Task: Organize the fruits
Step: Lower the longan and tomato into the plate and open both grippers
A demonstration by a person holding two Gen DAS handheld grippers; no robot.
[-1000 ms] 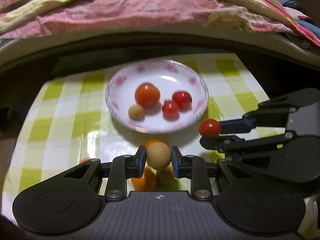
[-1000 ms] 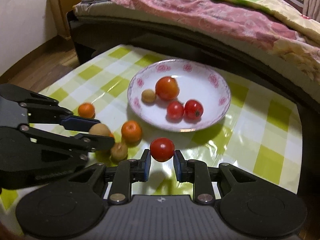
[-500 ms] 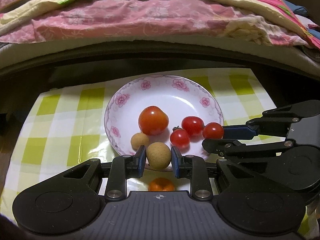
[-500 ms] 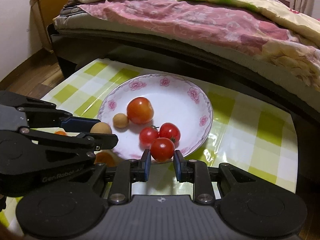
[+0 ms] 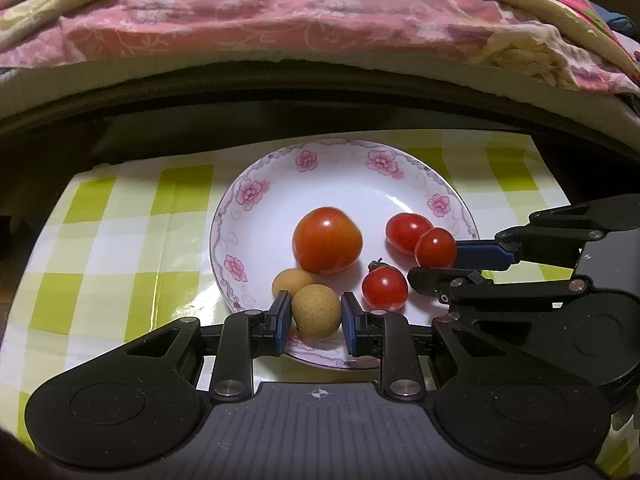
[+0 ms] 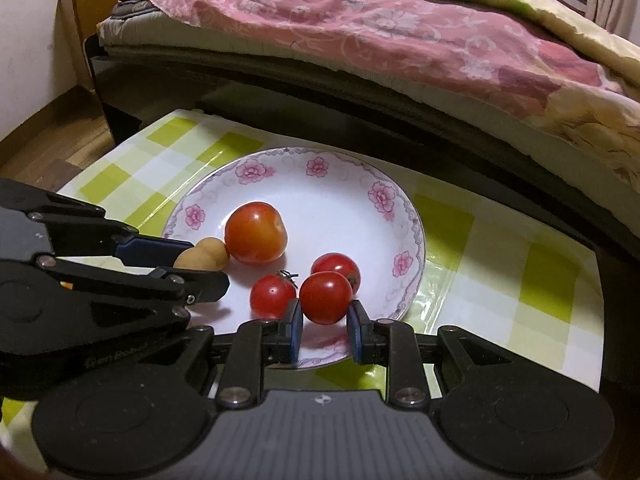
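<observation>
Left wrist view: your left gripper (image 5: 316, 316) clamps a tan round fruit (image 5: 316, 311) between its blue pads, held over the near rim of the flowered plate (image 5: 256, 196). On the plate lie a large tomato (image 5: 327, 239), a second tan fruit (image 5: 291, 282) just beside the held one, and two cherry tomatoes (image 5: 385, 290) (image 5: 406, 230). Your right gripper (image 5: 436, 258) reaches in from the right, closed on a third cherry tomato (image 5: 435, 247).

Right wrist view: your right gripper (image 6: 325, 316) pinches that cherry tomato (image 6: 325, 297) above the plate's (image 6: 320, 168) near edge, close to the other two (image 6: 273, 296) (image 6: 336, 265). Your left gripper (image 6: 192, 258) enters from the left, holding its tan fruit (image 6: 191, 259) against the one on the plate (image 6: 214, 251). The plate sits on a green-checked tablecloth (image 6: 520, 272) beside a bed (image 6: 400, 40).
</observation>
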